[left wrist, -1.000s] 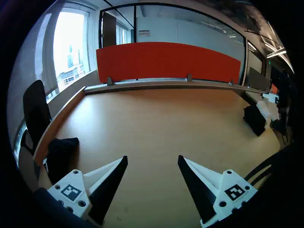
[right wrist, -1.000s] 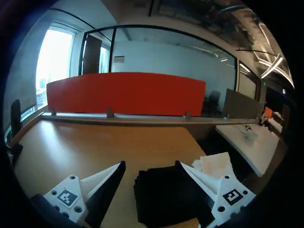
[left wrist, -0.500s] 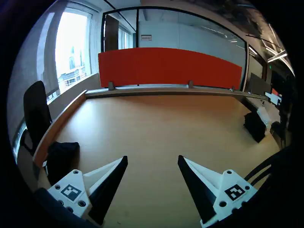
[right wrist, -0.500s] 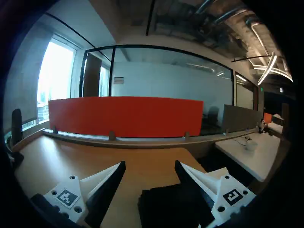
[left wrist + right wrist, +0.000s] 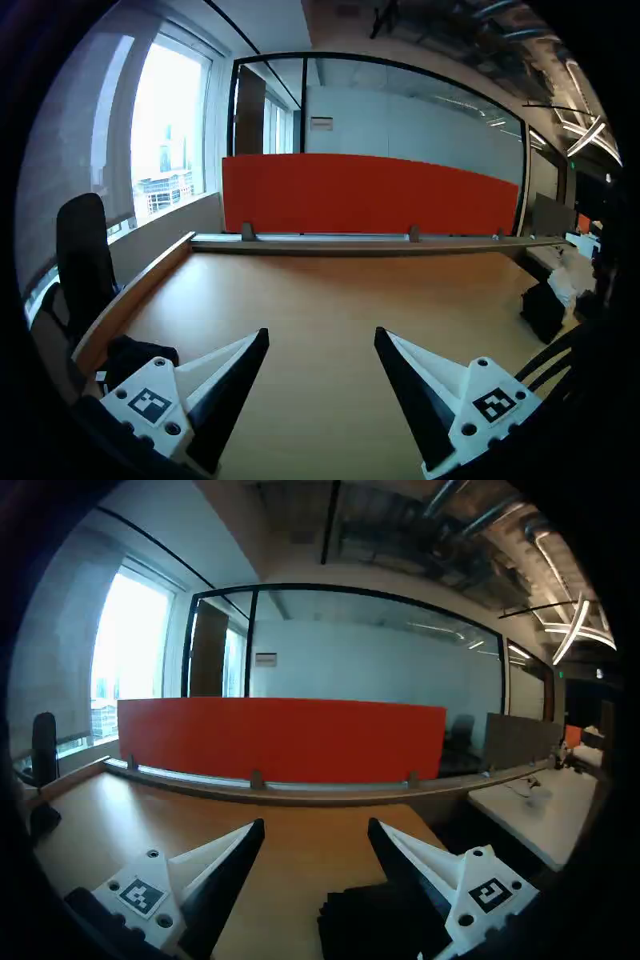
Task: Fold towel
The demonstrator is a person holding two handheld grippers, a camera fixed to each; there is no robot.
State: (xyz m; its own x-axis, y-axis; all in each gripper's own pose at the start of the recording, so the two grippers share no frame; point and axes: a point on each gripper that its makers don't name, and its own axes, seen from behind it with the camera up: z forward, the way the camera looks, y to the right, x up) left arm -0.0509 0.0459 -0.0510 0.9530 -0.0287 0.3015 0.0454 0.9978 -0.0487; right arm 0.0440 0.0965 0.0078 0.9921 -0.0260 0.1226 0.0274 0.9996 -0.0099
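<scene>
Left gripper [image 5: 320, 334]: jaws apart, empty, above the wooden counter [image 5: 336, 296]. Right gripper [image 5: 314, 826]: jaws apart, empty. Black folded towel [image 5: 368, 924] lies on the counter, partly hidden behind this gripper's right-hand finger.

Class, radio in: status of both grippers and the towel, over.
Left gripper open, empty, above table. Right gripper open, empty. Black towel stack low by right gripper, untouched. No obstruction seen.
</scene>
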